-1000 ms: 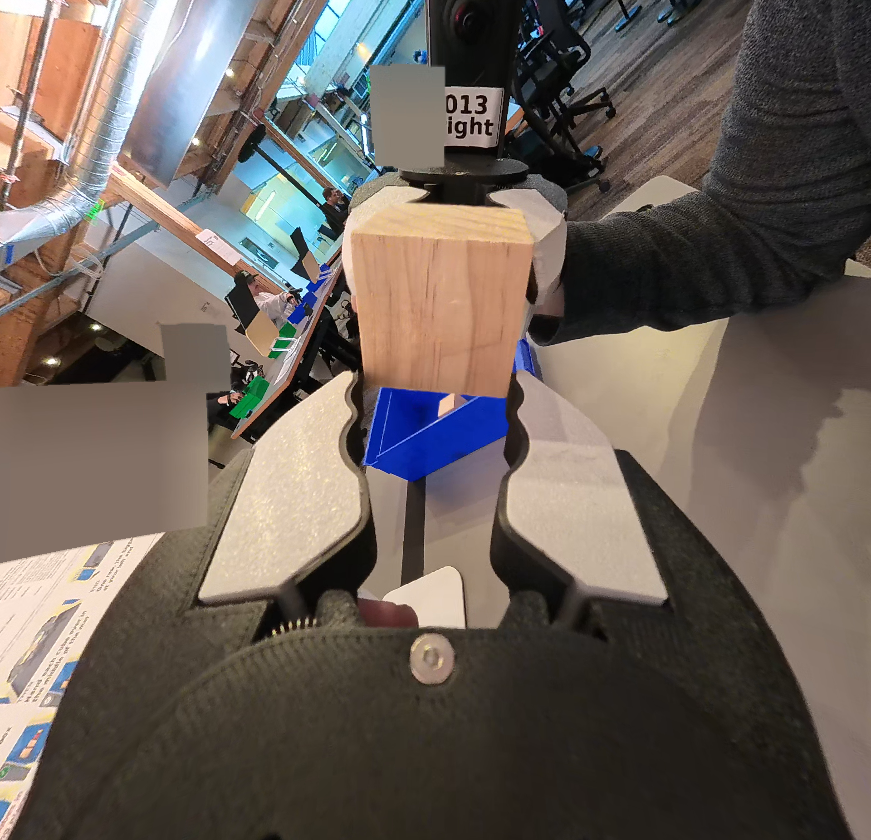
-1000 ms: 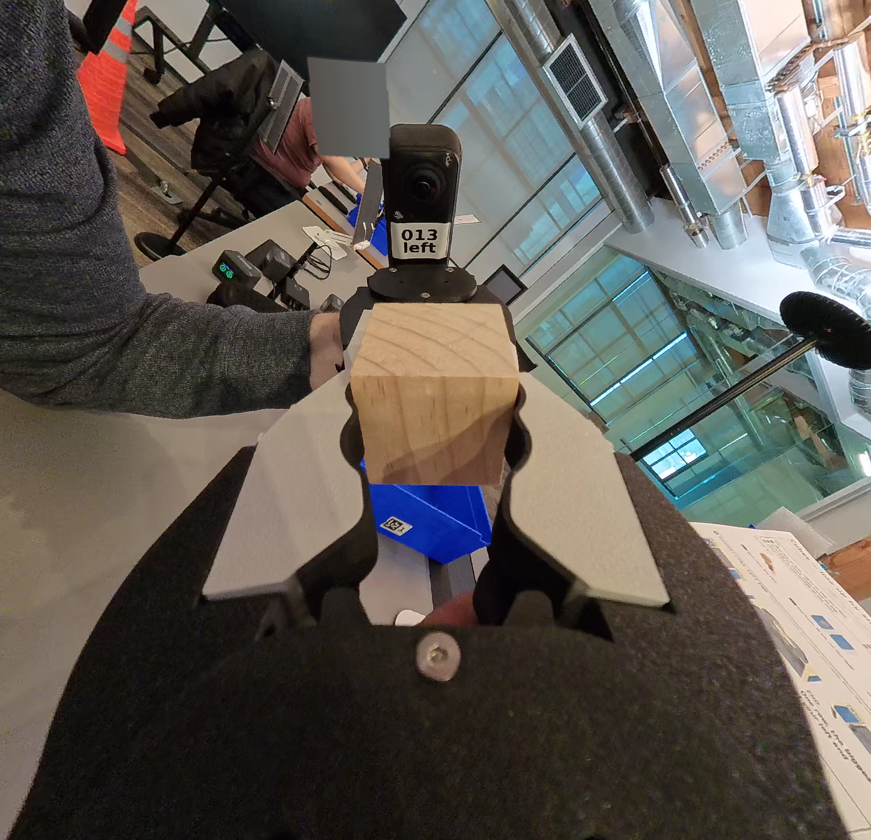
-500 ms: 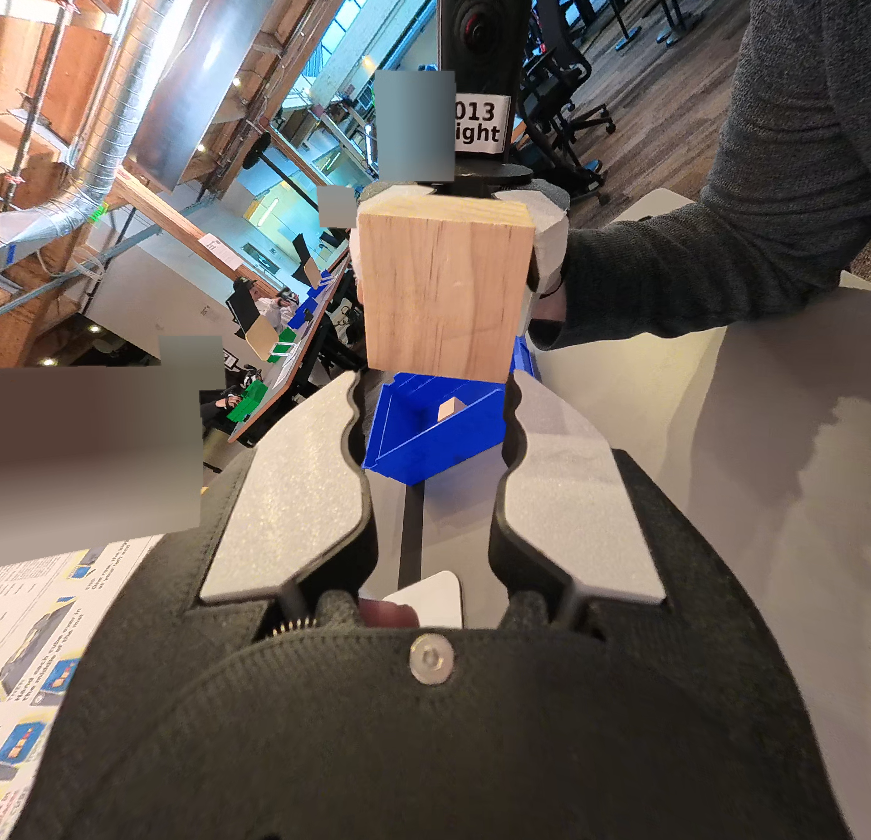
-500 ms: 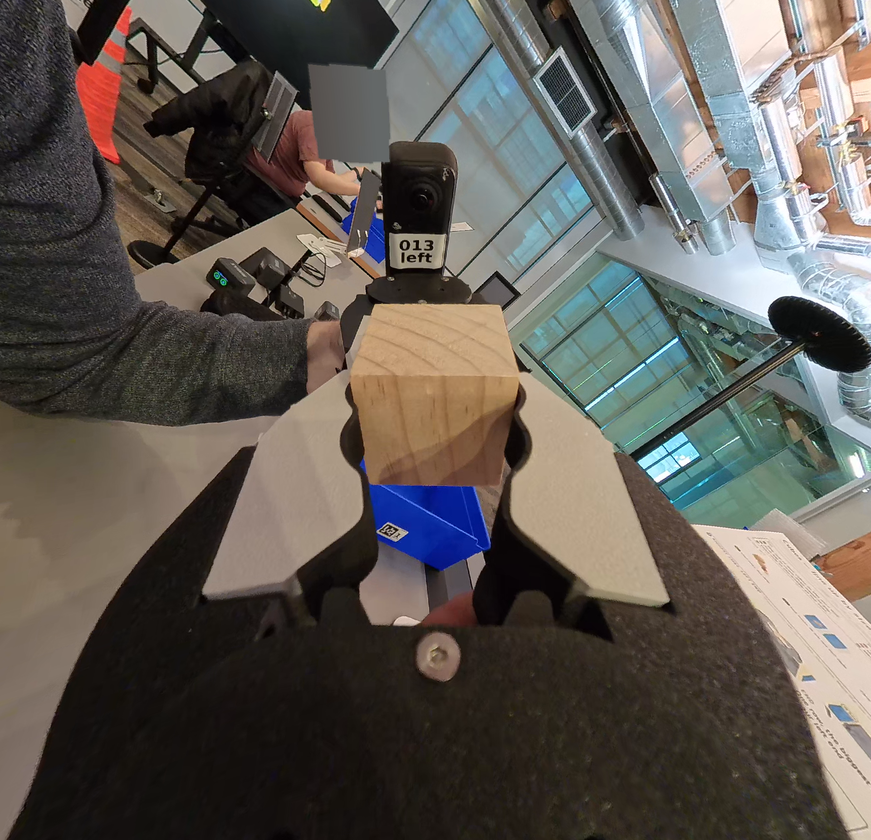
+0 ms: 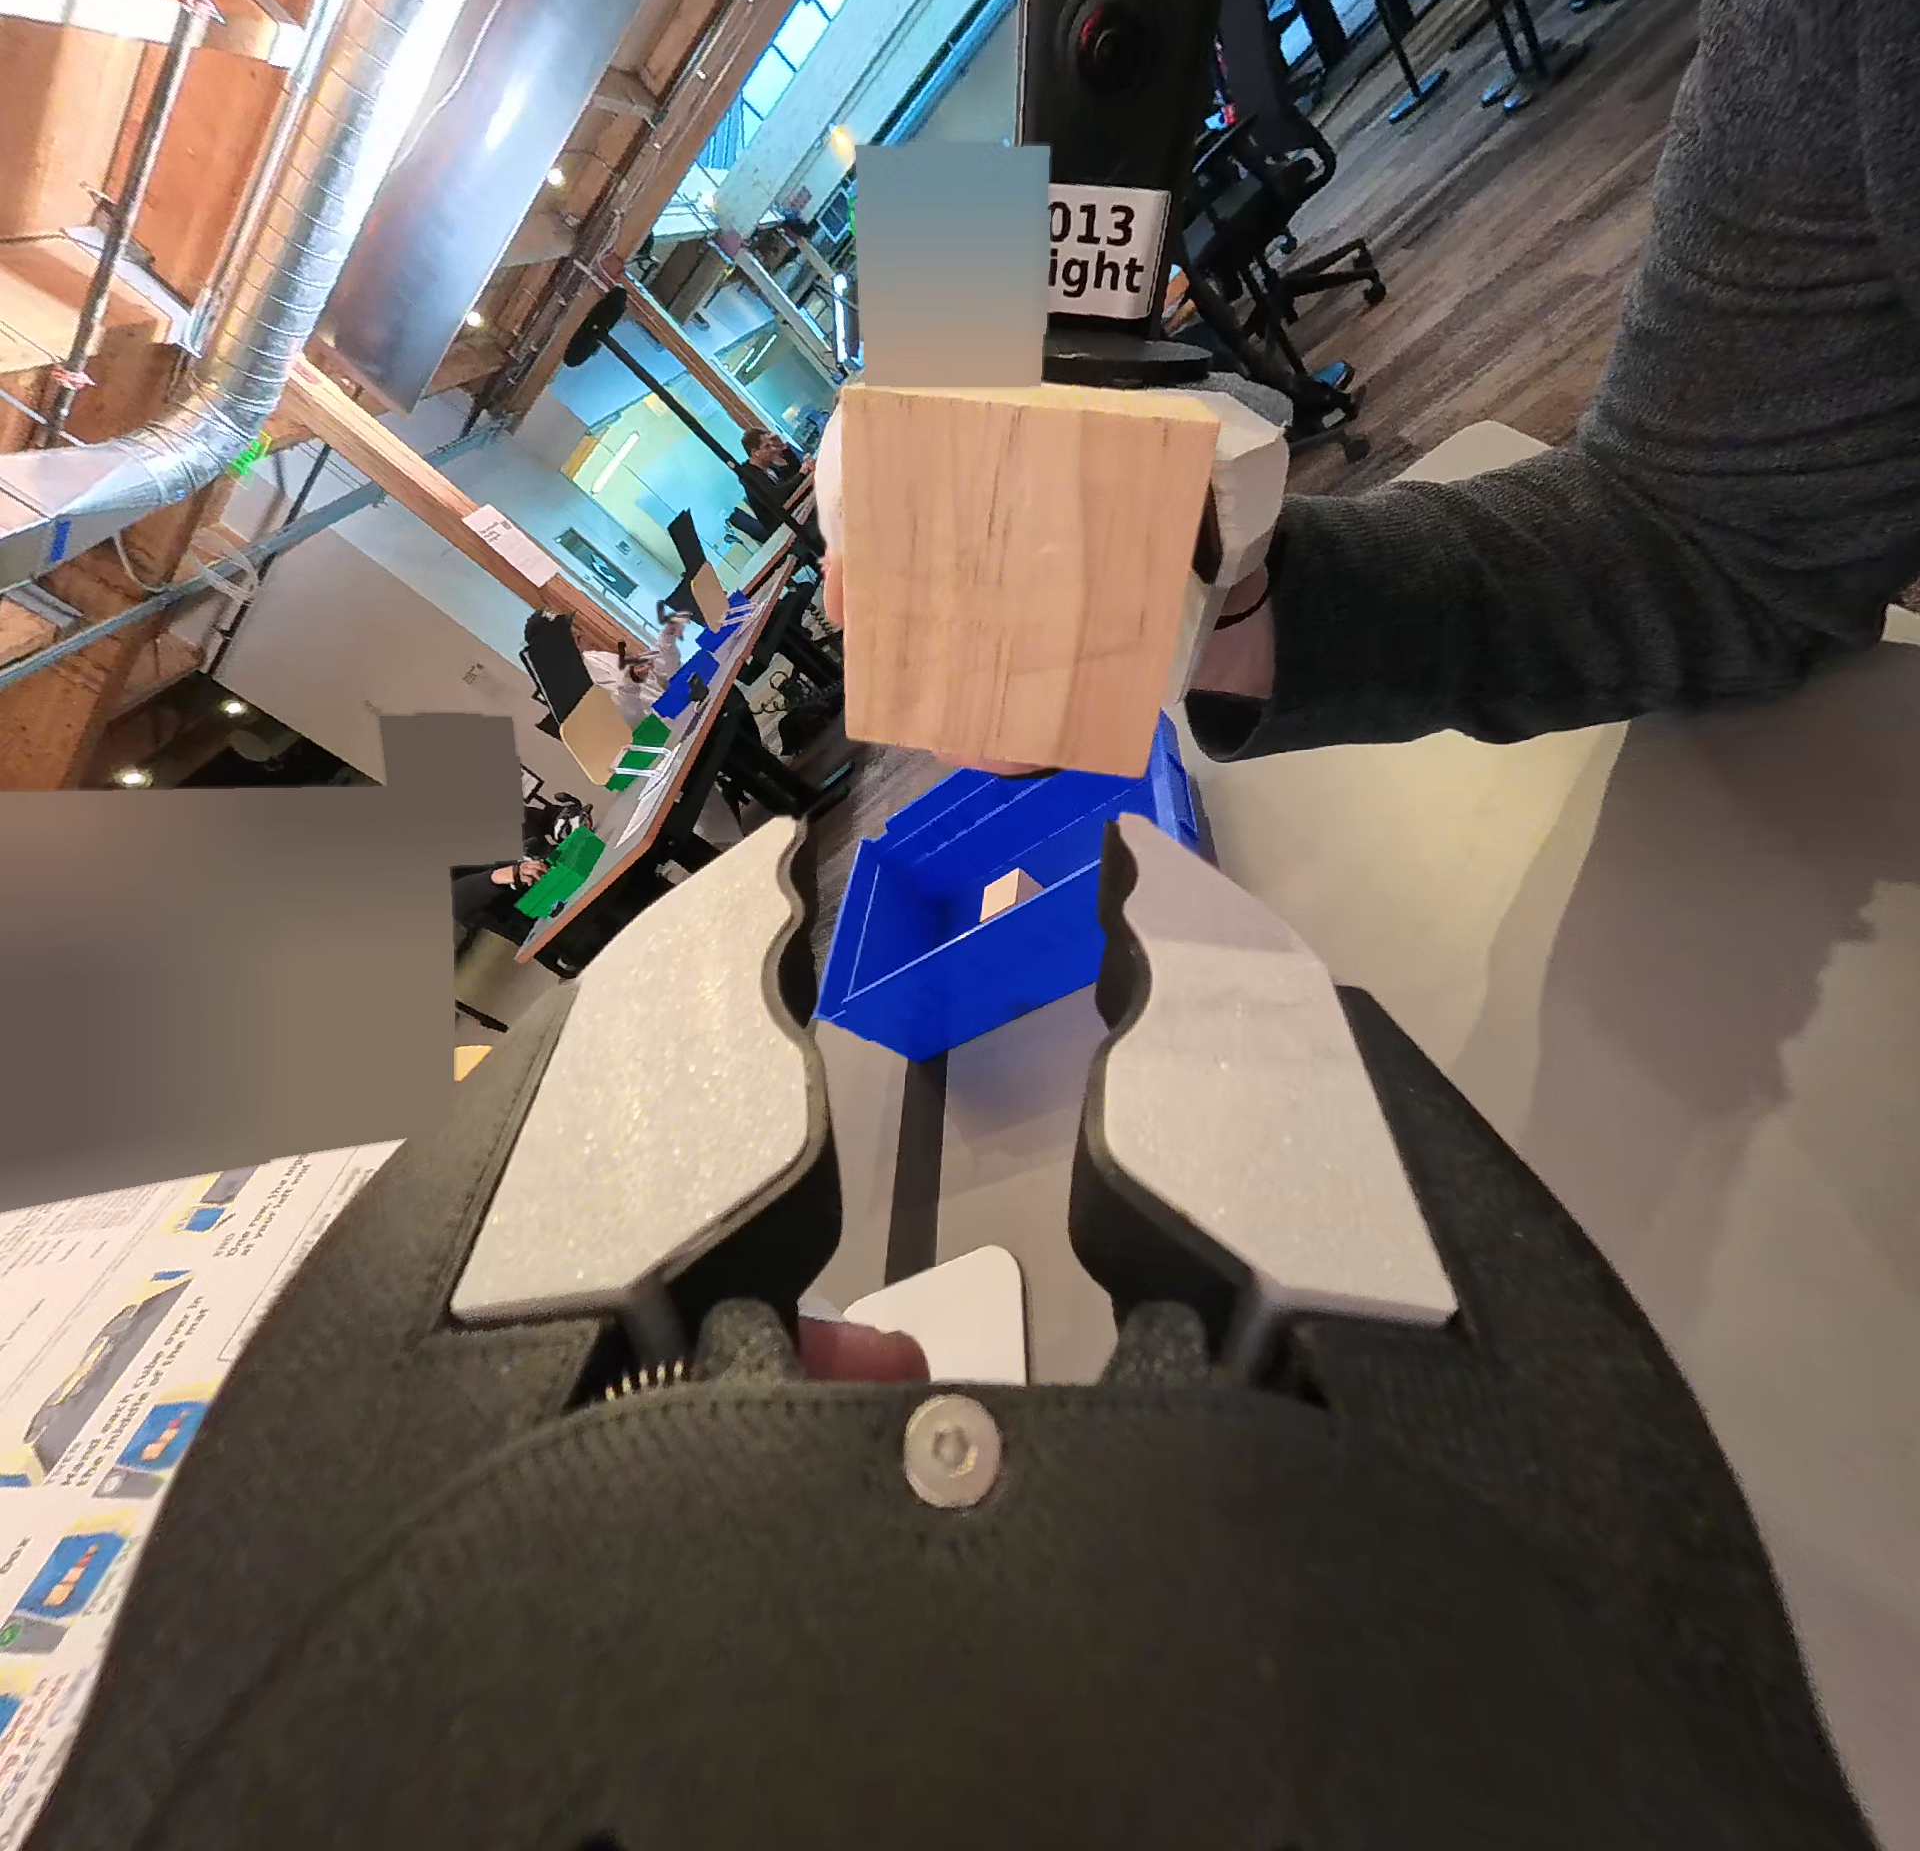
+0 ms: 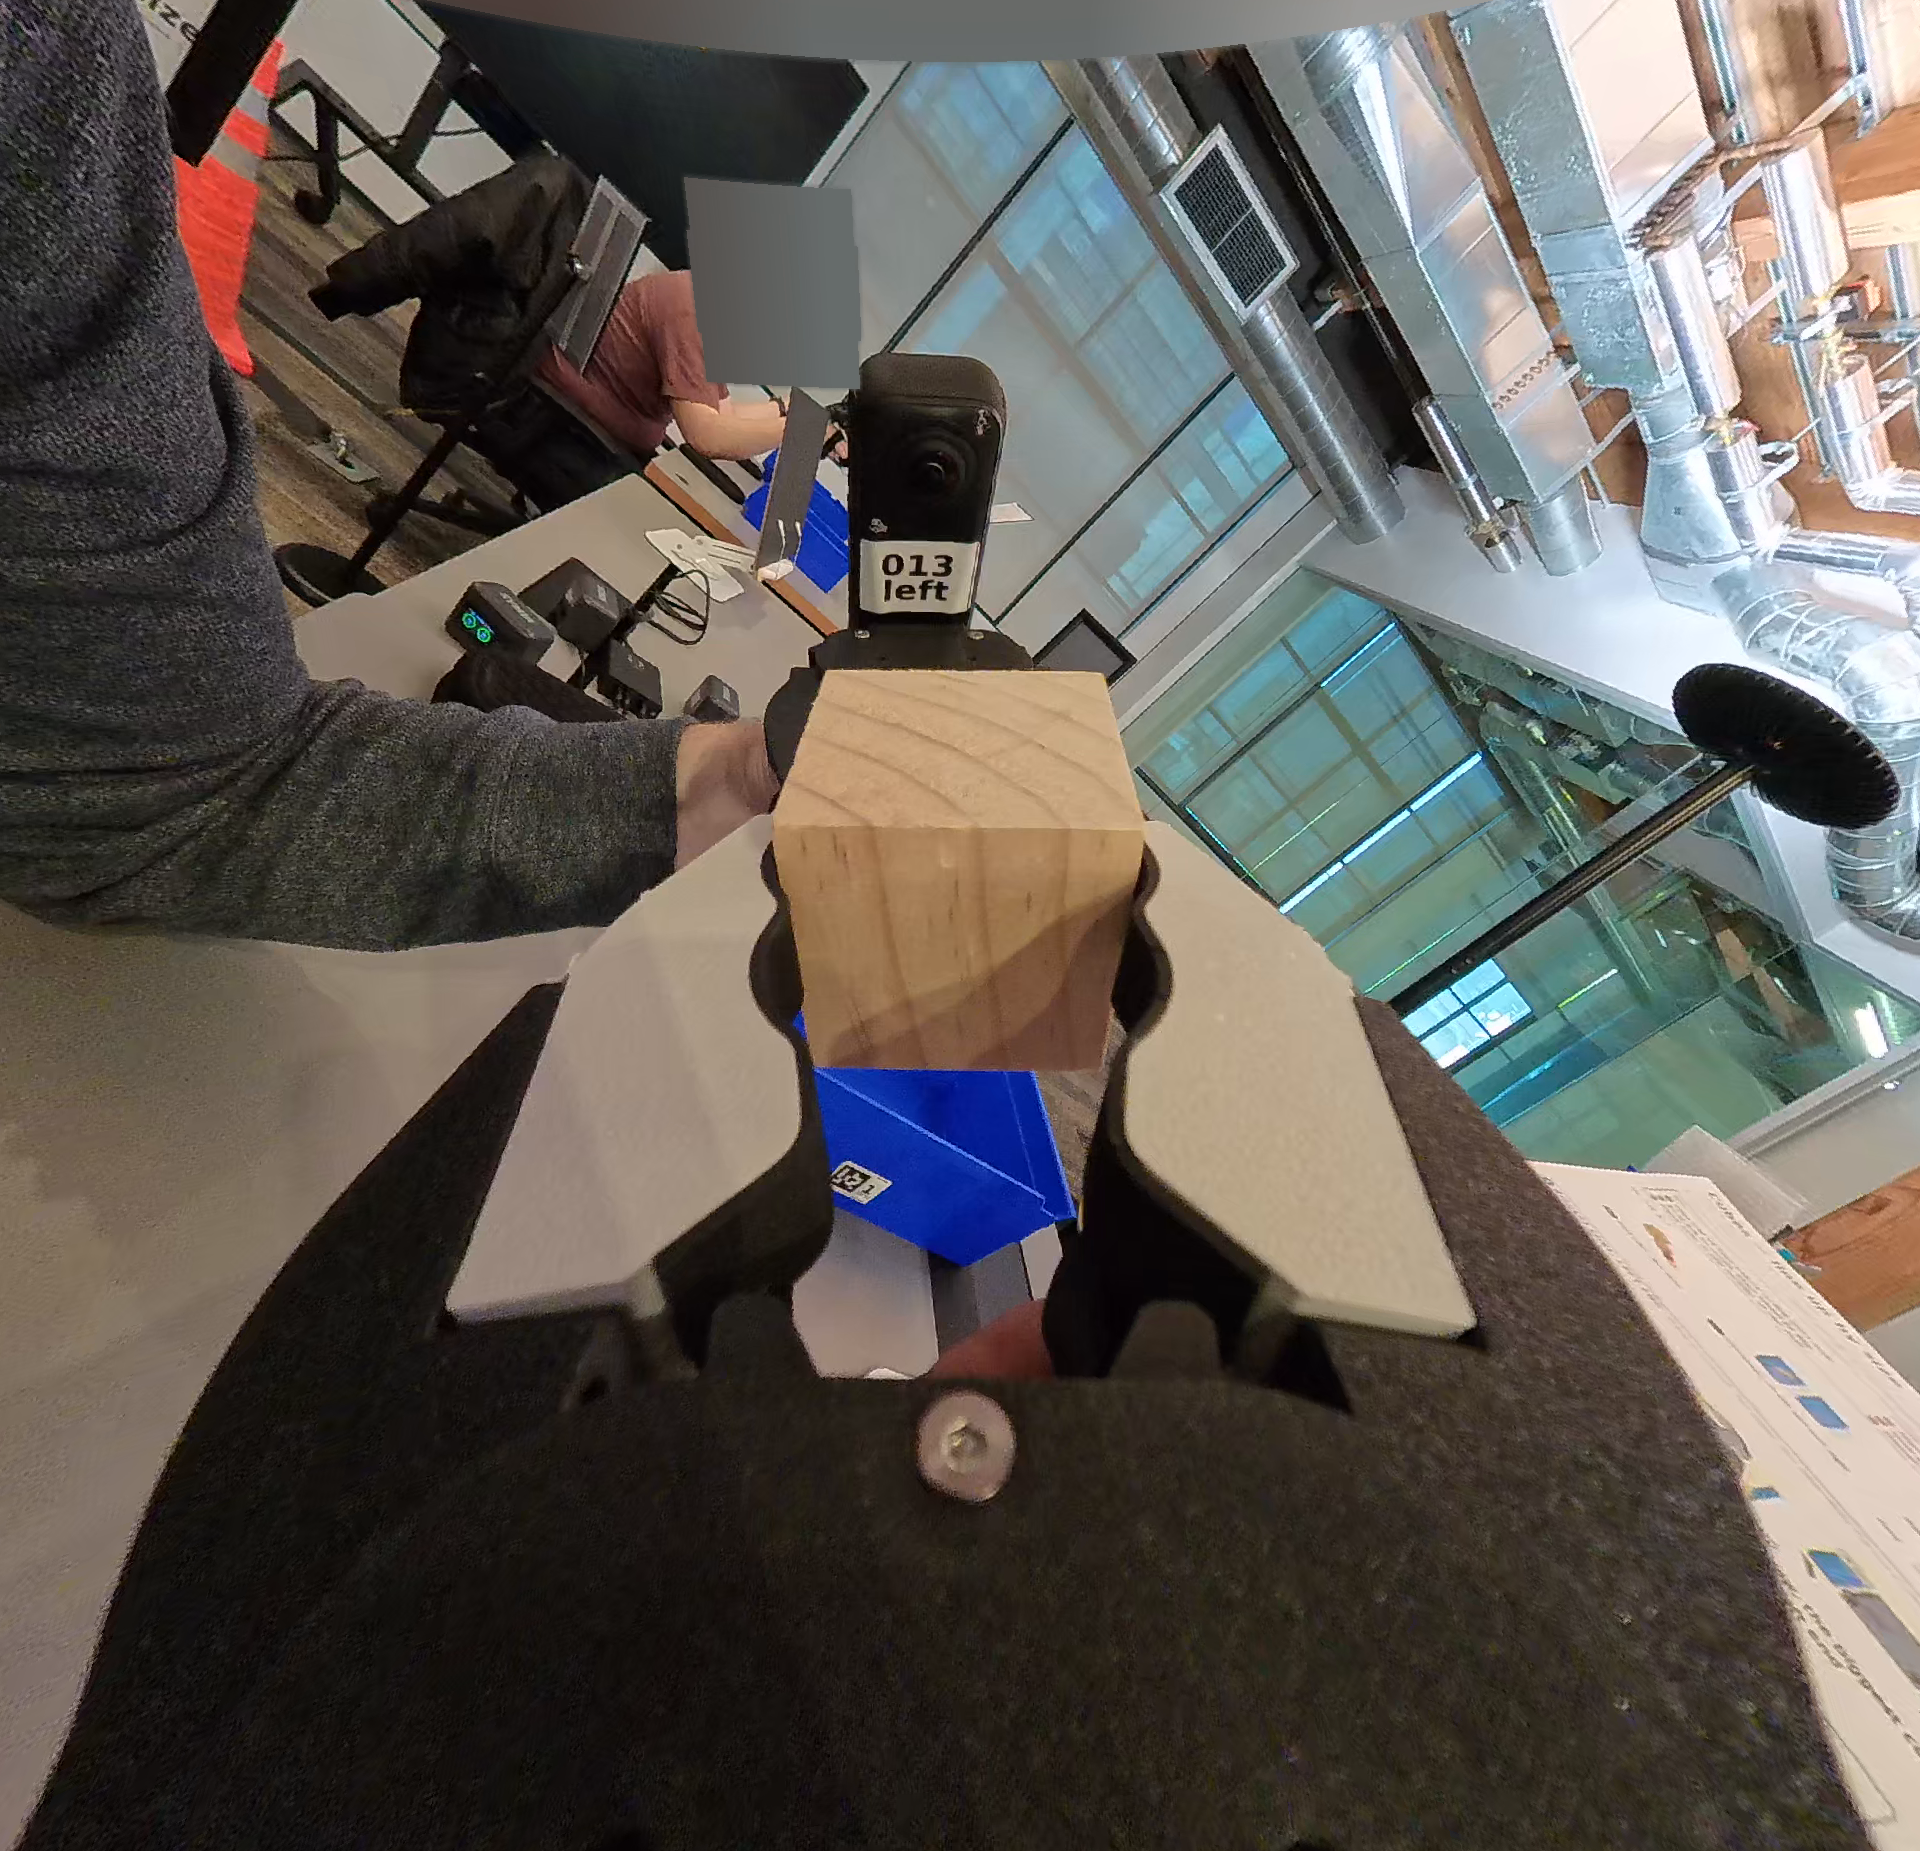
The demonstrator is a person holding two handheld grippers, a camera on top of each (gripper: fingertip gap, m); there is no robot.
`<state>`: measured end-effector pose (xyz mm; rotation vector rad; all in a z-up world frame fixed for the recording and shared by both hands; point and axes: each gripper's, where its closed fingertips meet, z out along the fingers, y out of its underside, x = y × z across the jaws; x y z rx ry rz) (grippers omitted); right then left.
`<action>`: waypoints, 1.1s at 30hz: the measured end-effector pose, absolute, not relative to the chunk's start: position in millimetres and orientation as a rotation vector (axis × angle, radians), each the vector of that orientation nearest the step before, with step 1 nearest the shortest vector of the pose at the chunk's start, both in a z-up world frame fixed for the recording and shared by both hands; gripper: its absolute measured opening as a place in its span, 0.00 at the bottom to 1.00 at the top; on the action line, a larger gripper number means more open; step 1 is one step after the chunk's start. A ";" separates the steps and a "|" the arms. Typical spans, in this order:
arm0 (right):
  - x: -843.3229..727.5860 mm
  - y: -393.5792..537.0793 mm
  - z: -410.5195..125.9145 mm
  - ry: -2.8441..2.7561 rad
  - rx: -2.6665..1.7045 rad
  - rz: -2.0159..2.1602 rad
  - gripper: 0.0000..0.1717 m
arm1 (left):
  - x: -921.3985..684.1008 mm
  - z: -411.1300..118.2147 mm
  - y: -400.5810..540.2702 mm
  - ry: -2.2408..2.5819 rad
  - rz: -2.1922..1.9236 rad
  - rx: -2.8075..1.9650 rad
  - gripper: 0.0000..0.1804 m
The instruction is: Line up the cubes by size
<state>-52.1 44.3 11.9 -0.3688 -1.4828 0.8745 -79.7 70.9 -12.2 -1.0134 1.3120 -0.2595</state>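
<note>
Right gripper [image 6: 956, 928] fingers clamp the wooden cube [image 6: 951, 866] aloft, likely for carrying; left gripper [image 5: 951, 897] fingers stand released below it, blue bin [image 5: 966, 928] beyond.

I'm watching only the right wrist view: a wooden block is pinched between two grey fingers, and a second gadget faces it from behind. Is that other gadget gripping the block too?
Observer: No. In the left wrist view the left gripper has its fingers apart with nothing between them. The wooden cube is beyond their tips, clear of them.
Operator: And the blue box below? I only see its outside.
Observer: The blue bin is open on top, and one small wooden cube lies inside it.
</note>
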 end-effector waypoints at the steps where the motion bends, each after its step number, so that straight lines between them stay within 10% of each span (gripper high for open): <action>1: -51.4 44.9 12.5 -1.480 -0.369 0.869 0.34 | -81.3 -11.1 70.9 1.306 -0.257 -1.013 0.28; 16: 10.6 126.0 24.8 -1.355 -0.599 0.510 0.34 | -119.5 1.6 82.3 1.210 -0.023 -1.091 0.15; 33: 172.9 334.0 -104.4 -1.721 -1.332 -0.246 0.34 | -127.6 5.6 82.8 1.190 0.028 -1.107 0.13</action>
